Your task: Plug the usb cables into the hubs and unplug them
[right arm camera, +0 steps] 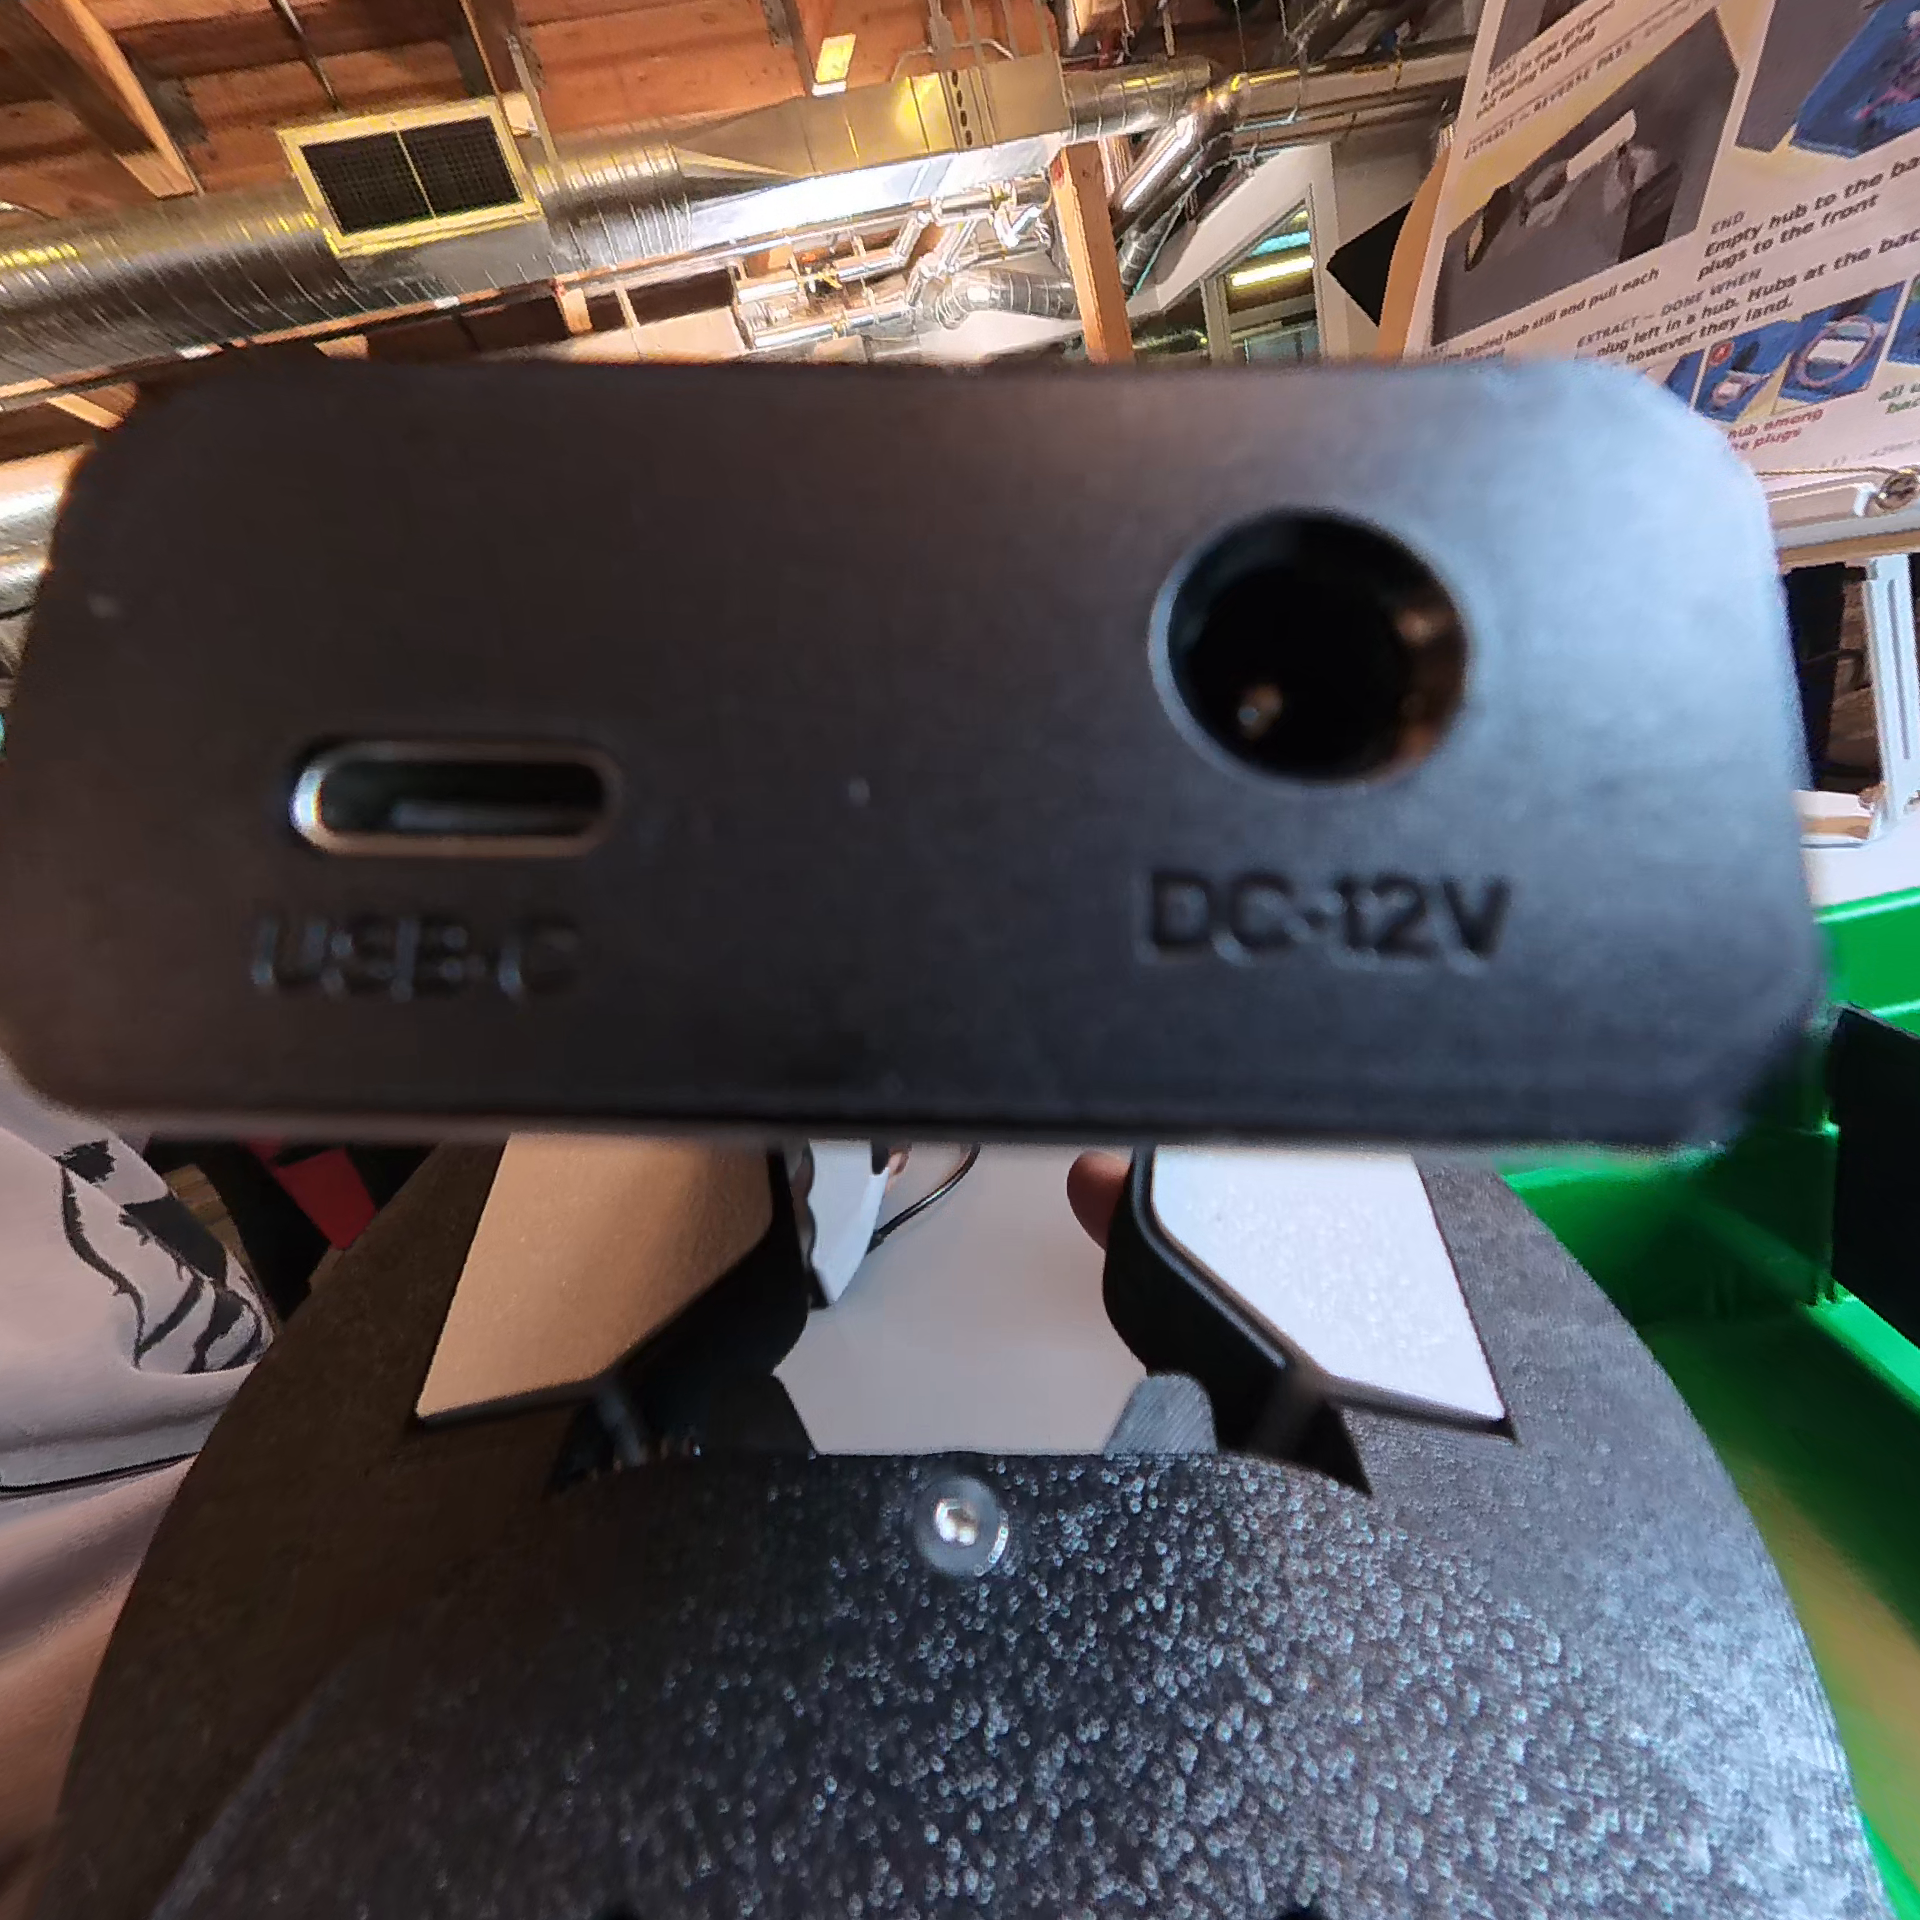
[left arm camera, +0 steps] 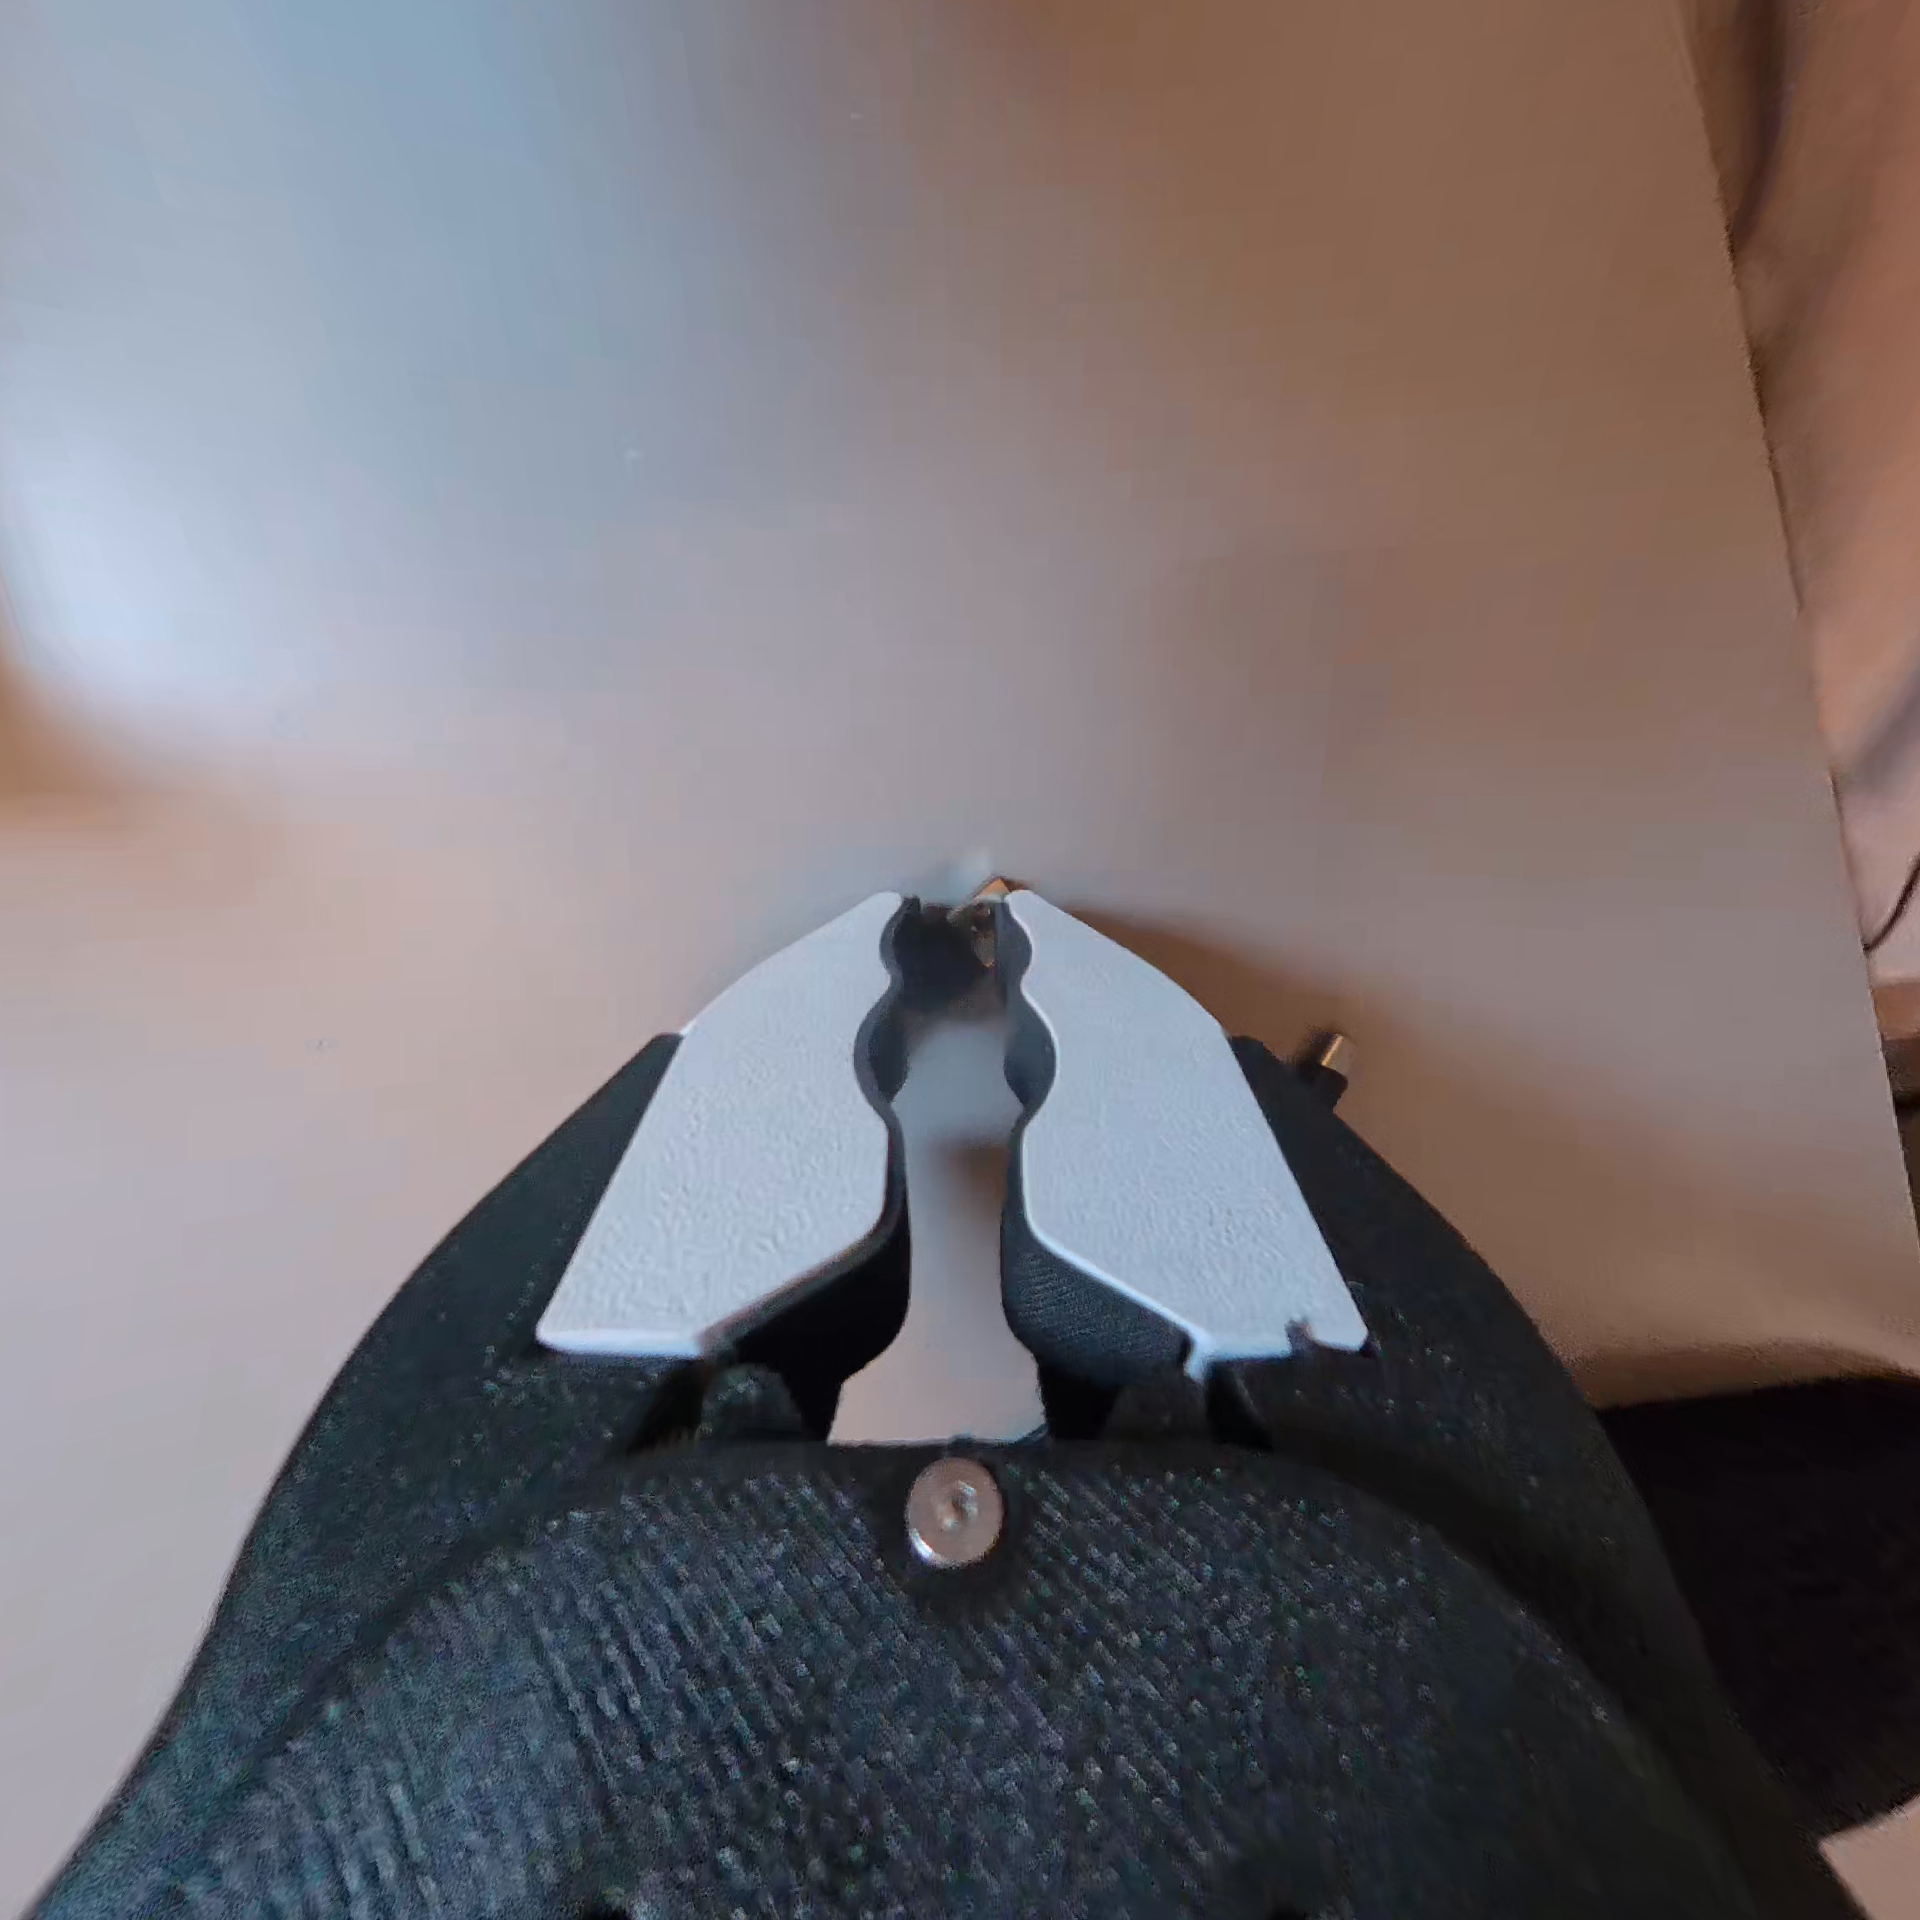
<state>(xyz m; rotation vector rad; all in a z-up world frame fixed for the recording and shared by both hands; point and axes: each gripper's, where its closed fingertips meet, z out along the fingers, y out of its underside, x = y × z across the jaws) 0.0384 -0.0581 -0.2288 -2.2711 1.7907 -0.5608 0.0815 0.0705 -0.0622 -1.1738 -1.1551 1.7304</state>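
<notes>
In the right wrist view a black hub (right arm camera: pixel 883 644) fills the middle, held very close with its end face toward the camera. That face has a small oval port (right arm camera: pixel 452 798) and a round socket (right arm camera: pixel 1311 646). My right gripper (right arm camera: pixel 966 1174) has its jaws wide apart around the hub, and the hub hides the fingertips. In the left wrist view my left gripper (left arm camera: pixel 956 906) is nearly closed. It pinches a small dark USB plug (left arm camera: pixel 961 930) with a metal tip, close over a blurred pale surface (left arm camera: pixel 727 468). The left gripper's white finger (right arm camera: pixel 844 1216) and a thin cable show under the hub.
A green bin (right arm camera: pixel 1714 1299) is at the right. A printed instruction sheet (right arm camera: pixel 1662 208) hangs at the upper right under ceiling ducts. A person's grey clothing (right arm camera: pixel 104 1299) is at the left. Beige fabric (left arm camera: pixel 1849 416) runs along the pale surface's right edge. A small metal connector (left arm camera: pixel 1325 1049) sits beside my left gripper. The left gripper's tips are roughly 20 cm from the right gripper's.
</notes>
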